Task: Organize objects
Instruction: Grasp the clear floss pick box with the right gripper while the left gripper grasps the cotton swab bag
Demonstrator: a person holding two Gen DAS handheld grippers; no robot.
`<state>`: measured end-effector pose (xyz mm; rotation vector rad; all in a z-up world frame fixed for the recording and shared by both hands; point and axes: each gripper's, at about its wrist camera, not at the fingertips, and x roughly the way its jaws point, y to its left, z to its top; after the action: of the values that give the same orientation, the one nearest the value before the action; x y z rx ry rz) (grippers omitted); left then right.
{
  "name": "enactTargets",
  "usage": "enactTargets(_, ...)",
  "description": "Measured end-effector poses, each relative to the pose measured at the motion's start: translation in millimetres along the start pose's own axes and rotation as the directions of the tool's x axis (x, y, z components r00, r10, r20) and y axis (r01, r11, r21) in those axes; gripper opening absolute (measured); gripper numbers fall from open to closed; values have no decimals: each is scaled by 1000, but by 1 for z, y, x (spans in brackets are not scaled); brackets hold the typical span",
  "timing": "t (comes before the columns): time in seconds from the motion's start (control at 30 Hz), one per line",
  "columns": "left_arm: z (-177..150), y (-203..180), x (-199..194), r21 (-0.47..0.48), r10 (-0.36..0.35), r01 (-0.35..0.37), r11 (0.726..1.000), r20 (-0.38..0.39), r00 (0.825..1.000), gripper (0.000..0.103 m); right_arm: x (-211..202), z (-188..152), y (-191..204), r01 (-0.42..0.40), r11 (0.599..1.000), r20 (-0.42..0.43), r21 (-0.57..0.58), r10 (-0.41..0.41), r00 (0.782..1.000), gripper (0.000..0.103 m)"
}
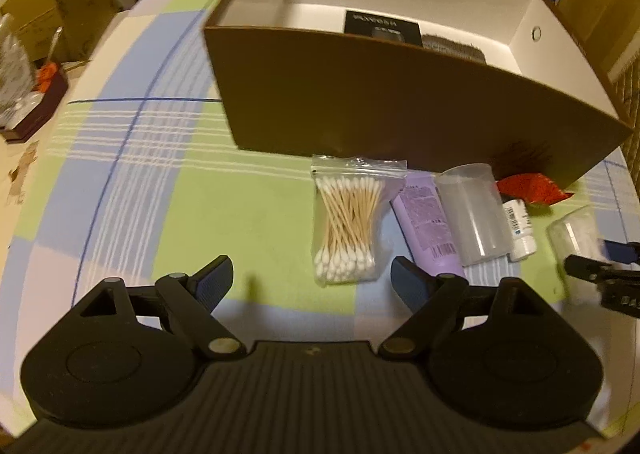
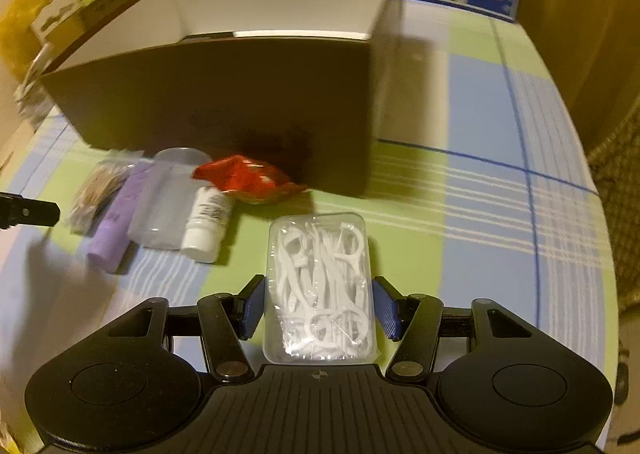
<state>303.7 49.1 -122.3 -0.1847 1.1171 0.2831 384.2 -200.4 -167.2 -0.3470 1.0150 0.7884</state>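
One checked tablecloth (image 1: 160, 190) under brown box (image 1: 380, 102).

Left gripper (image 1: 312, 282) hovers with jaws spread wide, while right gripper (image 2: 319, 308) has jaws closed partway.

Warm dim light; checked tablecloth (image 1: 168, 190), stacked cartons (image 1: 44, 10) behind.

One box (image 1: 400, 106), one swab bag (image 1: 348, 218), two tubes (image 1: 426, 230), one floss case (image 2: 320, 286).
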Motion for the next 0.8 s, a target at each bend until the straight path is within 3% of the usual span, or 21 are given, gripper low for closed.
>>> enactTargets(0.17, 13, -6, 17, 68, -28, 28, 997, 9, 1000, 82, -5, -3, -9, 35, 997, -1, 74, -35, 999, 54)
enactTargets(0.4, 29, -8, 43, 117, -60, 60, 991, -5, 998, 66, -11, -5, -10, 74, 988, -3, 139, -74, 997, 54)
enactTargets(0.63, 32, -15, 54, 191, -51, 48, 980, 11, 999, 59, -17, -8, -12, 98, 979, 8, 176, -101, 995, 54)
enactTargets(0.7, 31, -15, 53, 194, -57, 52, 980, 23, 998, 43, -17, -6, -12, 102, 979, 13, 179, -106, 994, 54)
enactTargets(0.8, 27, -15, 49, 205, -67, 60, 977, 25, 997, 29, -16, -4, -11, 110, 978, 13, 176, -114, 993, 54)
